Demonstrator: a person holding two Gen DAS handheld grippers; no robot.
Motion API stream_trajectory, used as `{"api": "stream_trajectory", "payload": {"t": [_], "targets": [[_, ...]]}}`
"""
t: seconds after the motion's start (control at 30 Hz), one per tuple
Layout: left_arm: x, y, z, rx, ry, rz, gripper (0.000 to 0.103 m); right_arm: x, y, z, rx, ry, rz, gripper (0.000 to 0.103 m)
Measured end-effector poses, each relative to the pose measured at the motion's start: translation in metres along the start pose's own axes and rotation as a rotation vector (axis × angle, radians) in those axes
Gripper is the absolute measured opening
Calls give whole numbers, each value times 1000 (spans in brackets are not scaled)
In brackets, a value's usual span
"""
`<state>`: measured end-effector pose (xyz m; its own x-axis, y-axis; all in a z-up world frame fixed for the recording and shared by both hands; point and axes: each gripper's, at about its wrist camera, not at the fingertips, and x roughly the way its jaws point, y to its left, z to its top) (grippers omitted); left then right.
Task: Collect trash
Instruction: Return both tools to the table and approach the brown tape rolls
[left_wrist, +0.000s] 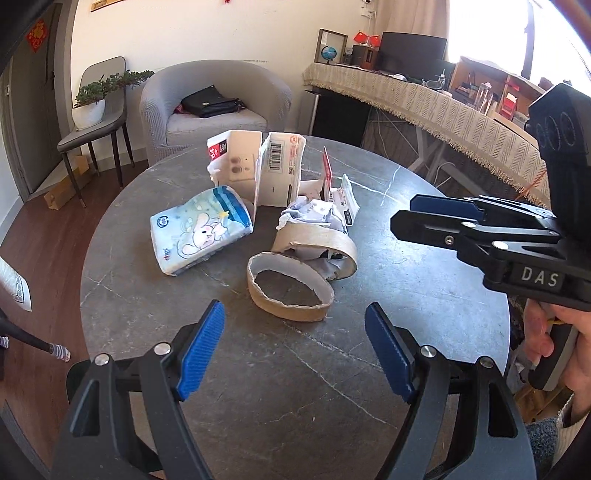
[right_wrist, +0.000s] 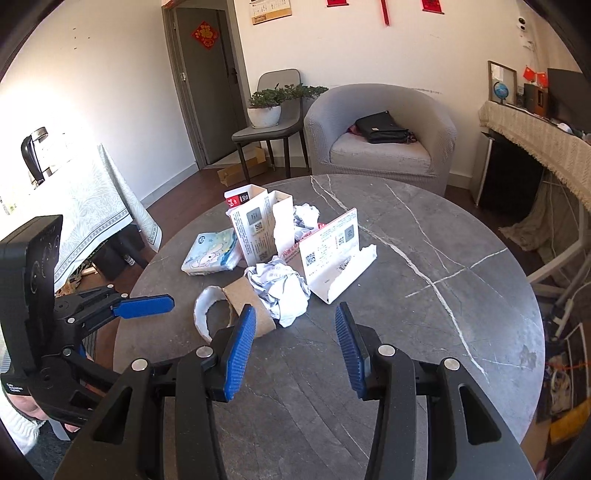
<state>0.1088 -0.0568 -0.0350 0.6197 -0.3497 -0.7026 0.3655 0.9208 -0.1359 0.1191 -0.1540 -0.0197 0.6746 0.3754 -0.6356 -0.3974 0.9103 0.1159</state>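
**Two tongs empty, trash heaped mid-worktop**

Both your tongs hang over the near edge of the round grey worktop (left_wrist: 424, 295), angled down at the pile. Your left tongs (left_wrist: 295, 347) stand wide apart with nothing between the pads. Your right tongs (right_wrist: 295, 347) stand about half open, also holding nothing. Neither touches any item.

Trash sits in one loose cluster at the middle of the worktop, well apart from the rim, so either hand could likely reach it from this side.

Items noted:
- Torn cardboard ring (left_wrist: 290, 291), brown outside, white inside, lying flat and nearest your left tongs. A second curled strip (left_wrist: 321, 240) lies just behind it.
- Crumpled paper (right_wrist: 280, 288), white-grey, resting against that strip, nearest your right tongs.
- Tissue pack (left_wrist: 201, 229), soft, pale blue with a cartoon rabbit, on the left of the pile.
- Ripped white boxes (left_wrist: 258, 170) standing upright at the back; another torn box (right_wrist: 332, 254) leans open on the right.

Judgement: collection not yet begun. The ring looks light but floppy, so expect it to deform when pinched.
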Motion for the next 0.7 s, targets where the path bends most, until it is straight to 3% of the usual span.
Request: {"api": "stream_trajectory", "payload": {"t": [0.33,0.5,0.7], "targets": [[23,1,3,-28,3,89,72,-4,-13,-9,-2,13,33,45],[21,6,3,-39,-9,93,56,-4,-3,-7,-39,16,82,45],[17,9,3,-45,-13,83,54,5,14,-8,-96,34,104,45]]}}
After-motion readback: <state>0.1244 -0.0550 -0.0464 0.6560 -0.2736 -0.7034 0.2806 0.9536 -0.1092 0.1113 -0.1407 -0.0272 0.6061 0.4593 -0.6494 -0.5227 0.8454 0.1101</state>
